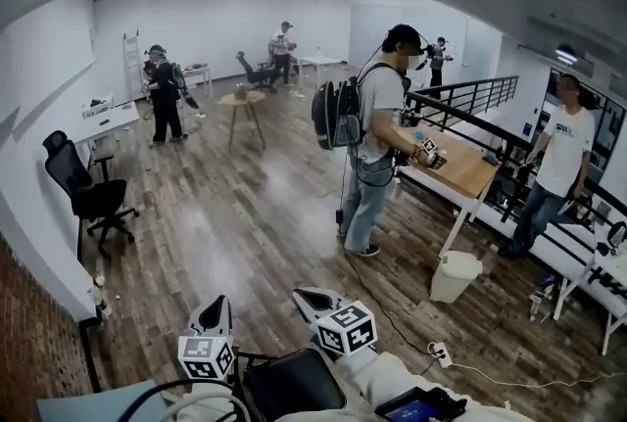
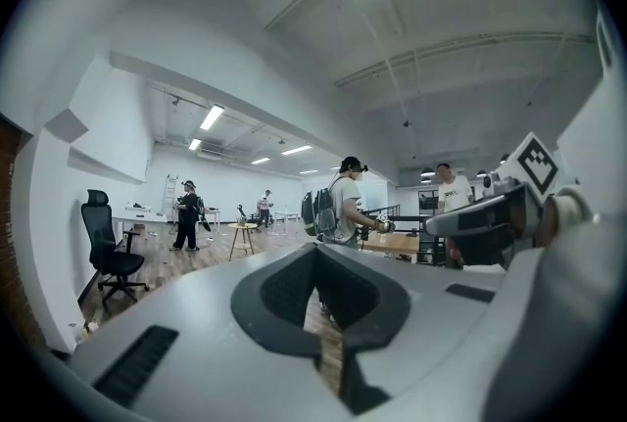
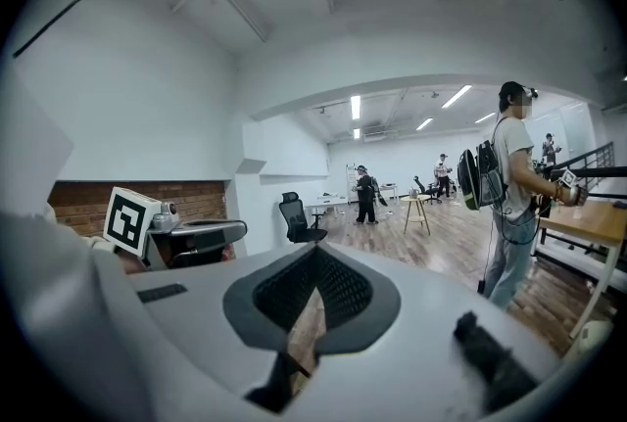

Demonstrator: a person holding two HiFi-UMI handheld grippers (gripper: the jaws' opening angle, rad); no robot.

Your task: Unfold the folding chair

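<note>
Left gripper [image 1: 219, 303] shut, empty | right gripper [image 1: 305, 295] shut, empty | black padded panel [image 1: 294, 381] just below between them, possibly folding chair, unsure | wood floor [image 1: 245, 214] open ahead | person with backpack [image 1: 377, 131] mid-floor | office chair [image 1: 83, 190] left wall | railing [image 1: 470, 97] right

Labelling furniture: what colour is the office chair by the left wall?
Black. The office chair shows best in the head view.
</note>
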